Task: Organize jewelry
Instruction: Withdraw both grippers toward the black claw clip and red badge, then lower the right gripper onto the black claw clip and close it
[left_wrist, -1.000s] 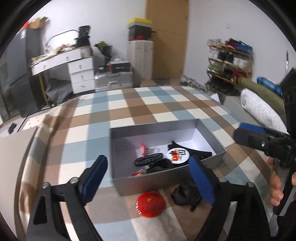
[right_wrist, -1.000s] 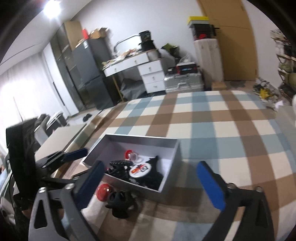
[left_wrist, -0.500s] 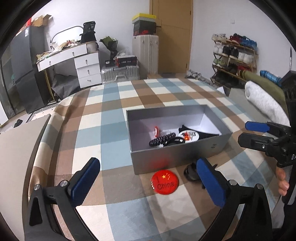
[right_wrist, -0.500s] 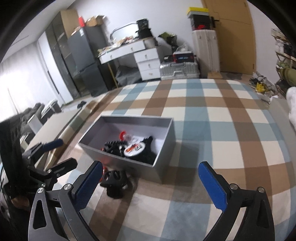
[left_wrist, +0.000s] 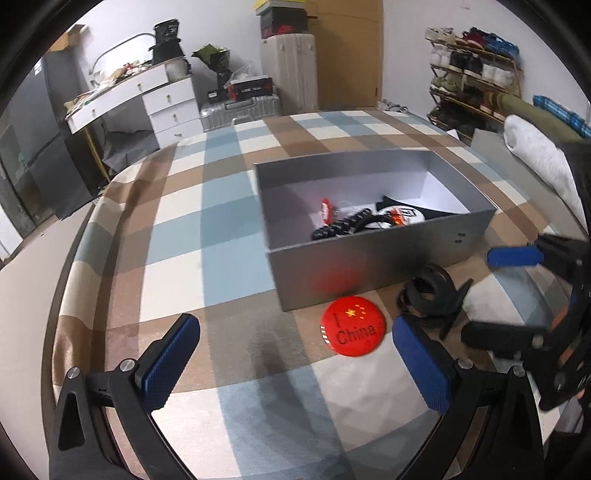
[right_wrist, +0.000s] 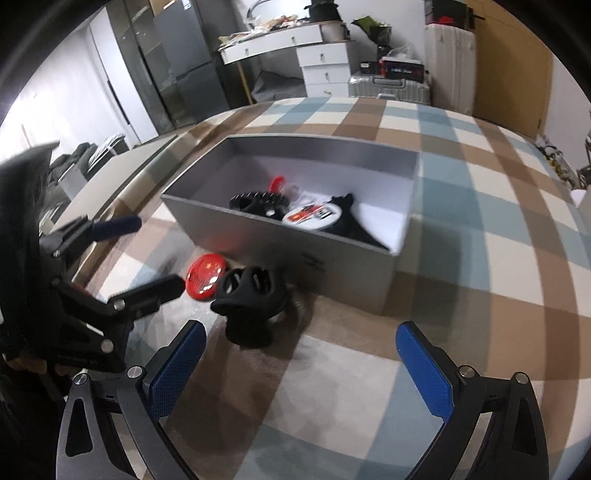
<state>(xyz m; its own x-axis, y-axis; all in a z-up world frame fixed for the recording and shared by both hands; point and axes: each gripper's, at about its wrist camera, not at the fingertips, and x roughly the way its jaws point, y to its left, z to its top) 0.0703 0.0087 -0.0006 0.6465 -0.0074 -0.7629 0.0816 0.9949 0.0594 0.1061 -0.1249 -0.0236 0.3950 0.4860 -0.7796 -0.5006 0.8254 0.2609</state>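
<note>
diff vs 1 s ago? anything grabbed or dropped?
Both grippers pulled back from the grey box and stand farther off; the left gripper also shifted left. Nothing was grabbed or dropped: left and right gripper are open and empty. The red China badge and black hair claw lie in front of the box as before; the box contents look unchanged.

Even, soft indoor light, medium bright, no hard shadows. Brightest area is the washed-out wall at far left of the right wrist view. Heavy fisheye: black vignette corners, checked bedcover (left_wrist: 229, 229) lines bow toward the rim. Red badge (left_wrist: 354, 325) throws a glow onto the grey box (left_wrist: 369, 266) wall. Motion blur smears the right tool (left_wrist: 498, 295) in the left view and the left tool (right_wrist: 147, 258) in the right view; centre stays fairly sharp.
</note>
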